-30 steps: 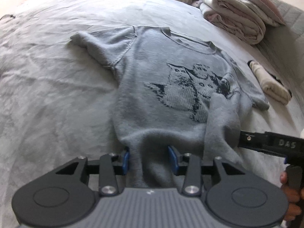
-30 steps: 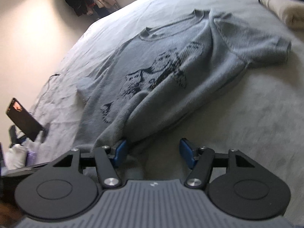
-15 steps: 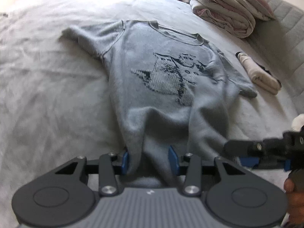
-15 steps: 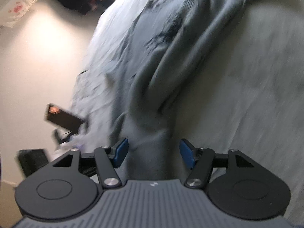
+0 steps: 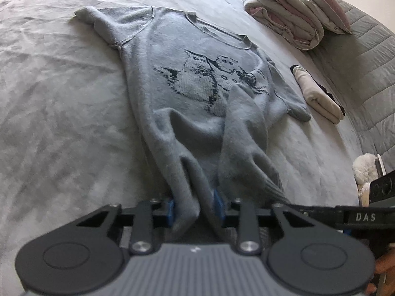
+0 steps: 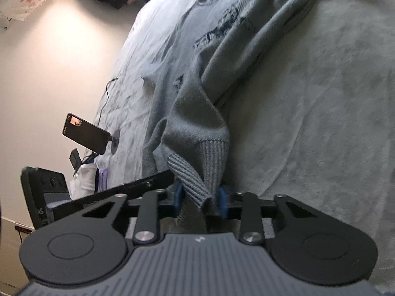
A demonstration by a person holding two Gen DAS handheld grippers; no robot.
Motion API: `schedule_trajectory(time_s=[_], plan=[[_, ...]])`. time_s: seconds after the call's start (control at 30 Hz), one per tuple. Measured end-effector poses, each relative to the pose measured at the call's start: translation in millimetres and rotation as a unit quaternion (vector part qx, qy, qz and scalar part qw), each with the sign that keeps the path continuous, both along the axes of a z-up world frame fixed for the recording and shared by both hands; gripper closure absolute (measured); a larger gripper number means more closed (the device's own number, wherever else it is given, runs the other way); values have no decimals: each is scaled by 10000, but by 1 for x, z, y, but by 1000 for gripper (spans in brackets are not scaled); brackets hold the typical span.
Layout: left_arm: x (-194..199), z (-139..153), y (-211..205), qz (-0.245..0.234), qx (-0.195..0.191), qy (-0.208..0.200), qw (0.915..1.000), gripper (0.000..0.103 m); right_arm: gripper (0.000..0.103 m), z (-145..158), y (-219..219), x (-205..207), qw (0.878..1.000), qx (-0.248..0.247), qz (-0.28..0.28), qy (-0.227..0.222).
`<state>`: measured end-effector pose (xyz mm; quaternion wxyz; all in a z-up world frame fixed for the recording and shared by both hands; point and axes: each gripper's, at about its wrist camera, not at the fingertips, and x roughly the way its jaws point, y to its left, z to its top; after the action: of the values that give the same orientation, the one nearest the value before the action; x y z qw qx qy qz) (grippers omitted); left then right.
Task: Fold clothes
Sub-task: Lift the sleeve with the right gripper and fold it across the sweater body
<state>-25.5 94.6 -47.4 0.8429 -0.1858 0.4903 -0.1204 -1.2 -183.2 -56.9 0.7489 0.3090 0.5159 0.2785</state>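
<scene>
A grey knitted sweater (image 5: 197, 79) with a dark owl print lies spread on the bed, collar away from me. Its bottom hem is lifted and bunched toward me. My left gripper (image 5: 195, 208) is shut on the left part of the hem, cloth pinched between the blue pads. In the right wrist view the sweater (image 6: 222, 39) stretches away, and my right gripper (image 6: 200, 201) is shut on the ribbed hem corner (image 6: 190, 182). The right gripper's black body (image 5: 345, 215) shows at the left view's right edge.
The light grey bedspread (image 5: 61, 103) spreads all around. Folded bedding (image 5: 286, 9) and a rolled beige garment (image 5: 318, 93) lie at the far right. A phone on a stand (image 6: 85, 133) with a cable sits at the bed's left edge, near a pale wall.
Both grippers closed on the sweater's bottom hem and lifted it, so the lower cloth now bunches into folds. The right gripper swung close beside the left one.
</scene>
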Motion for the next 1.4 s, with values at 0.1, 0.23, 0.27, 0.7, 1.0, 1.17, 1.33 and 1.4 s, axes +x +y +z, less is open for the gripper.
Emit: schedule_trajectory(time_s=[0.1,0.23,0.27,0.7,1.0,1.17,1.33,1.4], plan=[[-1,3,0,5,-67,-49,10000,93,78,5,-4,-3,9999,-33,-39,-110],[-8,18,-1,5,-105,-285,9995,94,80,15,-11,-7,9994,-88,-71,-324],[-10,22,-1,0,-103,-349,9993,94,80,18,-13,-9,9991,-106,-73,-395],[-27,36,3,-453,265,-677,9963,95,77,28,-19,-27,9959,-570,140,-689],[-23,21,16,-303,651,-593,9957,64,47,17,-31,-24,9900,-1190,-49,-755],[-7,13,22,12,686,-646,9956,63,45,7,-38,-13,9884,-1297,-332,-715],[16,4,24,326,605,-702,9952,63,45,1,-41,10,9868,-1217,-661,-837],[26,0,26,460,531,-707,9950,63,45,0,-44,23,9827,-1254,-902,-1025]])
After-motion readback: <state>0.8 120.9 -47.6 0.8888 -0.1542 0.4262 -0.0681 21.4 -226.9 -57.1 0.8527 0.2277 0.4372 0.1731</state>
